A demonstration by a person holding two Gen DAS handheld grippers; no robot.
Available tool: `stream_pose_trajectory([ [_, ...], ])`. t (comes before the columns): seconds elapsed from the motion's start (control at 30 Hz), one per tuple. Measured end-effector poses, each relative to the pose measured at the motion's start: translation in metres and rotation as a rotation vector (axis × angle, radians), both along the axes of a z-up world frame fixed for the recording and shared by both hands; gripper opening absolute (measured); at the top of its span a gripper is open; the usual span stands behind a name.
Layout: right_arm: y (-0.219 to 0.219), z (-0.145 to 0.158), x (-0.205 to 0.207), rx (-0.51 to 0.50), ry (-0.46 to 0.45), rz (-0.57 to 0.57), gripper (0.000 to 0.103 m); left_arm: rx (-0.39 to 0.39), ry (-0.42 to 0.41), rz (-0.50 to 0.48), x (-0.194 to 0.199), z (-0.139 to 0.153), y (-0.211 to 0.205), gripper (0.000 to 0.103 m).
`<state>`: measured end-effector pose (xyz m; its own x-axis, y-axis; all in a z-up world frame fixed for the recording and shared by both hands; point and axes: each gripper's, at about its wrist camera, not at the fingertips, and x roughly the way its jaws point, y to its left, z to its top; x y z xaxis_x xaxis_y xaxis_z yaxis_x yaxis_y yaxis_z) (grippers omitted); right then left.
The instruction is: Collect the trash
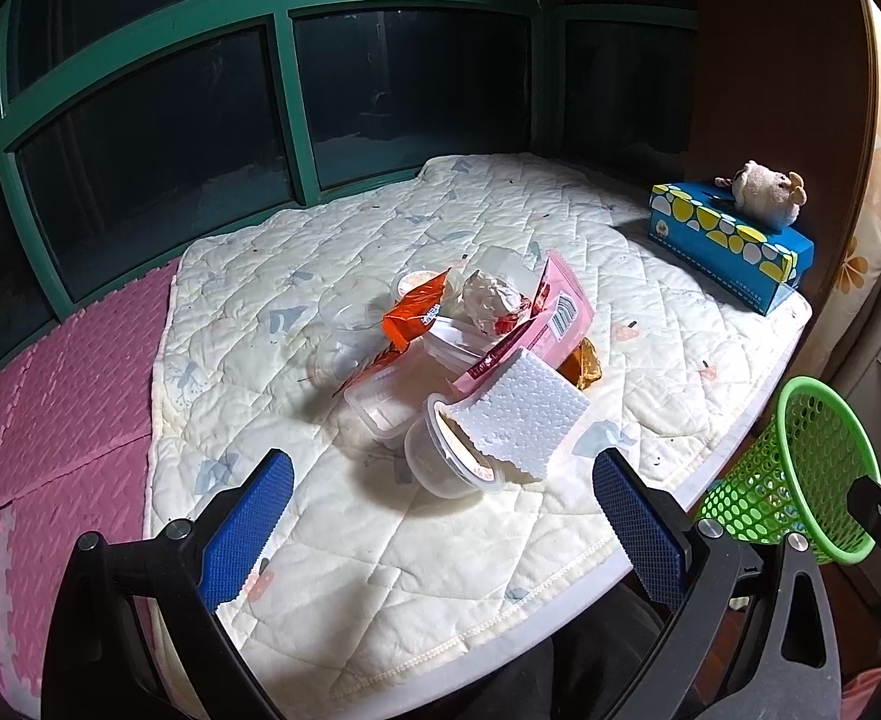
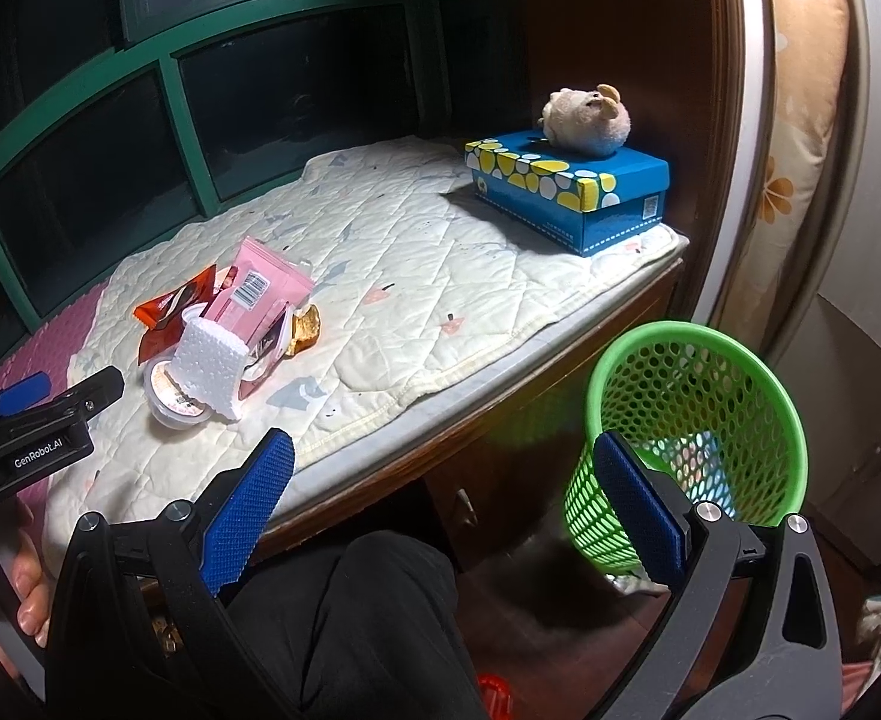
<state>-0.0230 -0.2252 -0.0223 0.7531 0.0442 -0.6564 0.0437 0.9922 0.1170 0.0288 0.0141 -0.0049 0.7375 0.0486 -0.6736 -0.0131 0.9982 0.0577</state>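
Observation:
A pile of trash lies on the quilted mat (image 1: pixel 380 540): a white foam piece (image 1: pixel 524 414) over a plastic cup (image 1: pixel 446 456), a pink wrapper (image 1: pixel 551 318), an orange wrapper (image 1: pixel 419 312), crumpled foil (image 1: pixel 491 297) and clear cups (image 1: pixel 353 309). My left gripper (image 1: pixel 440 480) is open and empty, just in front of the cup. The pile also shows in the right wrist view, with the foam piece (image 2: pixel 209 360) on top. My right gripper (image 2: pixel 440 480) is open and empty, off the mat's edge beside the green mesh basket (image 2: pixel 680 384).
A blue tissue box (image 2: pixel 566 186) with a plush toy (image 2: pixel 587 120) on it stands at the mat's back right. Pink foam tiles (image 1: pixel 50 408) lie left of the mat. A dark window with a green frame (image 1: pixel 284 90) stands behind. The person's dark-clad leg (image 2: pixel 350 612) is below.

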Motion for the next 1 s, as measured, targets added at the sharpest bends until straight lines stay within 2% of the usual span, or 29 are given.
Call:
stream_pose_trajectory([
  [0.37, 0.011, -0.001, 0.02, -0.002, 0.005, 0.053, 0.099, -0.002, 0.02, 0.017, 0.018, -0.003, 0.012, 0.097],
  [0.77, 0.035, 0.001, 0.058, 0.016, 0.016, 0.155, 0.098, 0.007, 0.017, 0.075, 0.038, 0.002, 0.049, 0.097],
  [1.0, 0.057, 0.002, 0.087, 0.074, 0.041, 0.237, 0.094, -0.011, 0.022, 0.125, 0.044, -0.001, 0.076, 0.097],
])
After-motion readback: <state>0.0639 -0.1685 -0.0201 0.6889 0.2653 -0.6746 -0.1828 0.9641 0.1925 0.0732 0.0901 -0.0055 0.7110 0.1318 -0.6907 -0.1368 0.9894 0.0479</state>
